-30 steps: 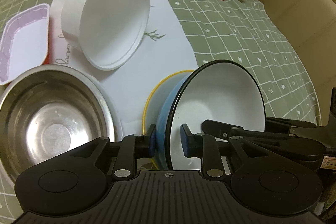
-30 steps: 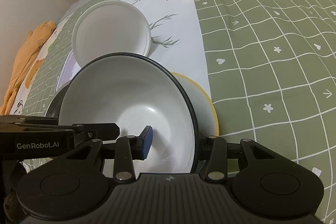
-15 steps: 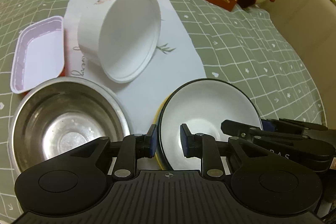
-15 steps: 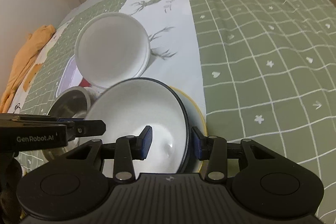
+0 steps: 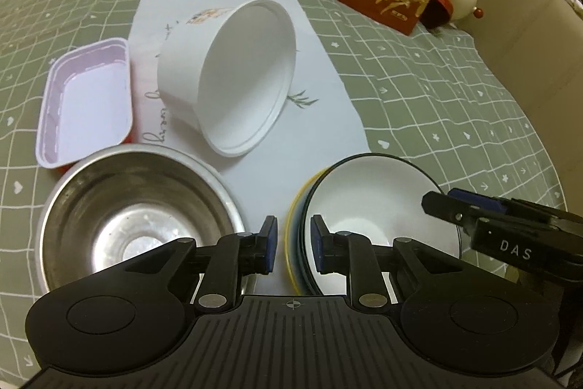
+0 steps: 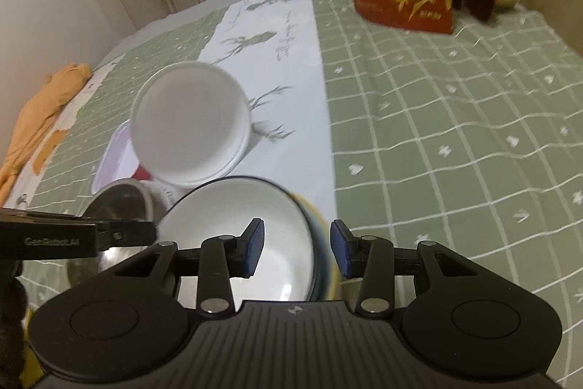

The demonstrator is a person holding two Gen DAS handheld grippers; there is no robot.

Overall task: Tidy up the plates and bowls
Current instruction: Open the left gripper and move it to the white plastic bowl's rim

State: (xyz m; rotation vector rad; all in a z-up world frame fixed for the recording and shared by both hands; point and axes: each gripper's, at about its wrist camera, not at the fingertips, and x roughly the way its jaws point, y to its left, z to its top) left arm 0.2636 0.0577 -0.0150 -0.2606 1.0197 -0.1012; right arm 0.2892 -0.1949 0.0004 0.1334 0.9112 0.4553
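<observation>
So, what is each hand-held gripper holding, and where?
Nothing: left hand-held gripper, jaws closing, and right hand-held gripper straddle the black-rimmed bowl at its rim, unclamped.

We see dim, warm indoor light glinting off the steel bowl (image 5: 135, 225), fisheye curvature bending the checked tablecloth (image 6: 455, 133) around it, and motion blur softening the right wrist view.

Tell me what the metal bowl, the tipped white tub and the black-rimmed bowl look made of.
Metal bowl: likely stainless steel, brushed grey with a bright reflection in its base.
White tub: probably thin plastic or paper, matte, with a moulded stepped rim.
Black-rimmed bowl: looks like glazed ceramic or enamel, glossy white inside; cannot tell which.
</observation>
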